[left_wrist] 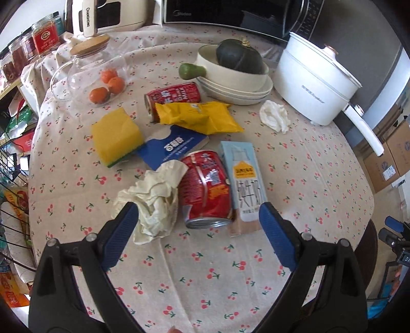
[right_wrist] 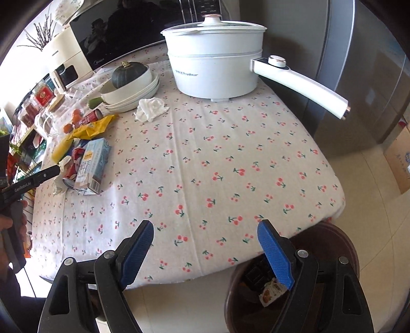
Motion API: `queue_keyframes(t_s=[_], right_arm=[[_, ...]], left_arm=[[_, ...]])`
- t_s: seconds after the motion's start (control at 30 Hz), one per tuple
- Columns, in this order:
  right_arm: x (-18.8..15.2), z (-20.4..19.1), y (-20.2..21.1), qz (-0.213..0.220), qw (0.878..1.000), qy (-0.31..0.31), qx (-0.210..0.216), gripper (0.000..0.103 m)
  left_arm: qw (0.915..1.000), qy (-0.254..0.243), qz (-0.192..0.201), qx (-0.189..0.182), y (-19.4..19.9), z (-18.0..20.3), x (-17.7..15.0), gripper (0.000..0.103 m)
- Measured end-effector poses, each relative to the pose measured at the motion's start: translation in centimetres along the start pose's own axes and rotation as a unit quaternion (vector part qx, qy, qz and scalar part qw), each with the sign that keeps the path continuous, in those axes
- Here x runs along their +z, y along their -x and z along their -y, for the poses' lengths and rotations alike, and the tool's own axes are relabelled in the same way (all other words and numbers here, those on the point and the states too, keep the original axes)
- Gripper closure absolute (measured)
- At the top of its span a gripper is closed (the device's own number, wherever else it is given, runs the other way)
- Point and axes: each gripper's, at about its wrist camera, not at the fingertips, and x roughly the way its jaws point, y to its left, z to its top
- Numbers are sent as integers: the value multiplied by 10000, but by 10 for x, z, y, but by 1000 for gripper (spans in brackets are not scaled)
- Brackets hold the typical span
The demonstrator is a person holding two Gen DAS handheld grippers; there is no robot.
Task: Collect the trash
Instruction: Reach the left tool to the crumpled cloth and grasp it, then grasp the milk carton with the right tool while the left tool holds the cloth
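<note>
The trash lies clustered on the left half of the worktop point(right_wrist: 205, 158). Nearest the left claw point(left_wrist: 198, 225) are a crumpled cream tissue point(left_wrist: 151, 197), a dented red can point(left_wrist: 205, 189) on its side, and a pale blue milk carton point(left_wrist: 243, 176) lying flat, the three touching side by side. Behind them lie a blue card sleeve point(left_wrist: 174, 148), a yellow snack wrapper point(left_wrist: 200, 116) resting on a second red can point(left_wrist: 174, 96), and a yellow sponge point(left_wrist: 116, 134). A crumpled white tissue point(left_wrist: 275, 115) sits apart, near the white electric pot point(left_wrist: 315, 84).

The right half of the worktop is bare cloth, giving open room up to its rounded near edge. A dark brown waste bin point(right_wrist: 294, 289) stands on the floor just beyond that edge, below the right claw point(right_wrist: 206, 251), with a wrapper and a dark item inside.

The worktop carries a white cloth printed with cherries. At the back stand stacked cream bowls point(left_wrist: 235, 79) holding a dark green squash point(left_wrist: 239, 56), a glass jar point(left_wrist: 84, 74) with small oranges, a microwave point(left_wrist: 230, 15) and a white appliance. Cardboard boxes and a pale tiled floor lie to the right.

The left claw is spread wide above the can and tissue, pinching nothing. The right claw is spread wide and empty, over the worktop edge and the bin.
</note>
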Motion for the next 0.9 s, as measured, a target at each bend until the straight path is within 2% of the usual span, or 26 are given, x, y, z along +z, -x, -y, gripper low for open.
queue_keyframes(t_s=[0.07, 0.23, 0.43, 0.47, 0.57, 0.7, 0.9], right_arm=[[6, -7, -9, -28, 10000, 60, -55, 18], [19, -24, -25, -92, 10000, 35, 1, 18], [25, -49, -38, -140, 9998, 94, 103, 18], [26, -53, -40, -134, 9998, 111, 113, 18], [30, -69, -45, -108, 9997, 149, 160, 18], [32, -99, -54, -90, 9991, 260, 336, 18], [32, -149, -81, -153, 9960, 344, 814, 18]], left_arm=[[9997, 201, -114, 75, -10, -16, 0, 9], [9980, 507, -311, 234, -36, -40, -3, 18], [9973, 624, -396, 2, -52, -48, -6, 45], [9973, 615, -385, -94, -51, -47, -5, 58], [9979, 504, -364, -160, -44, -43, -6, 69], [9981, 474, -331, -191, -30, -46, -8, 73], [9985, 470, -242, -158, -5, -64, -16, 74]])
